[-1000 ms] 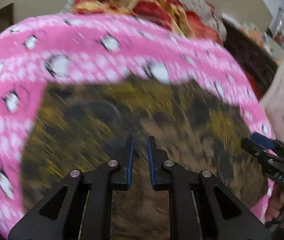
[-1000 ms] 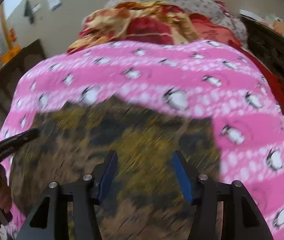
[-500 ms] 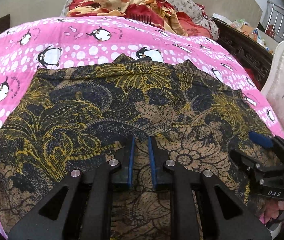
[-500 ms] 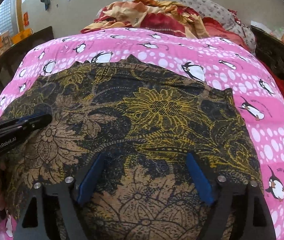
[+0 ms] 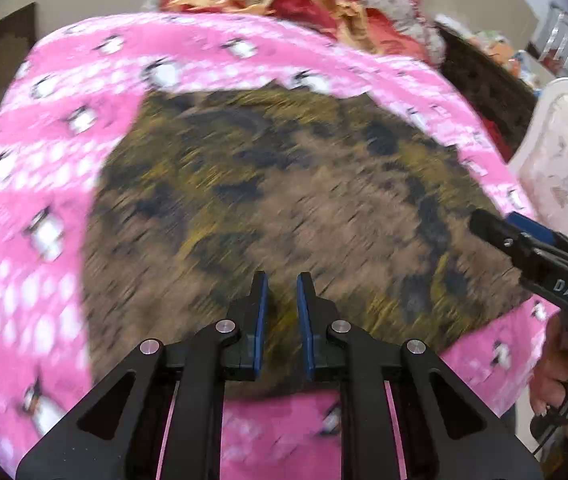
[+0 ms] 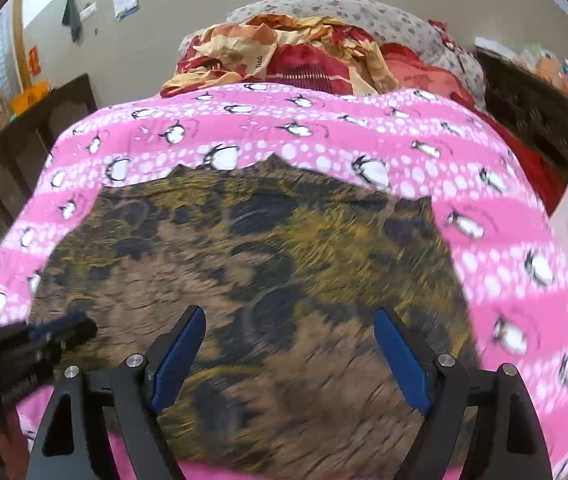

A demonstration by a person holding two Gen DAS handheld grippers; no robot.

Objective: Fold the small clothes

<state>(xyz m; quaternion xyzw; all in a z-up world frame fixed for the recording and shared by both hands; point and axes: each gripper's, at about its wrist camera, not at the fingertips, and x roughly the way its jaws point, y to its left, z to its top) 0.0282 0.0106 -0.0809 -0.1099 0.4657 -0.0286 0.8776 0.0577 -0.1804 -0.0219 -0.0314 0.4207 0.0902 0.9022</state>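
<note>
A dark cloth with a gold and brown flower print (image 5: pixel 284 200) lies spread flat on the pink penguin blanket (image 5: pixel 43 184); it also shows in the right wrist view (image 6: pixel 267 280). My left gripper (image 5: pixel 281 292) hovers over the cloth's near edge, its jaws a narrow gap apart with nothing between them. My right gripper (image 6: pixel 290 320) is wide open and empty above the cloth's near part. The right gripper shows at the right in the left wrist view (image 5: pixel 524 248). The left gripper shows at the left in the right wrist view (image 6: pixel 43 336). Both views are motion-blurred.
A heap of red and yellow bedding (image 6: pixel 284 52) and a grey pillow (image 6: pixel 364 16) lie at the bed's far end. Dark wooden furniture (image 6: pixel 23 140) stands left; a dark headboard (image 6: pixel 524 100) and a pale cushioned chair (image 5: pixel 564 160) stand right.
Both grippers have pulled back and up from the cloth, so the pink blanket now shows below the cloth's near edge. The right gripper's jaws stay wide; the left's stay narrow.
</note>
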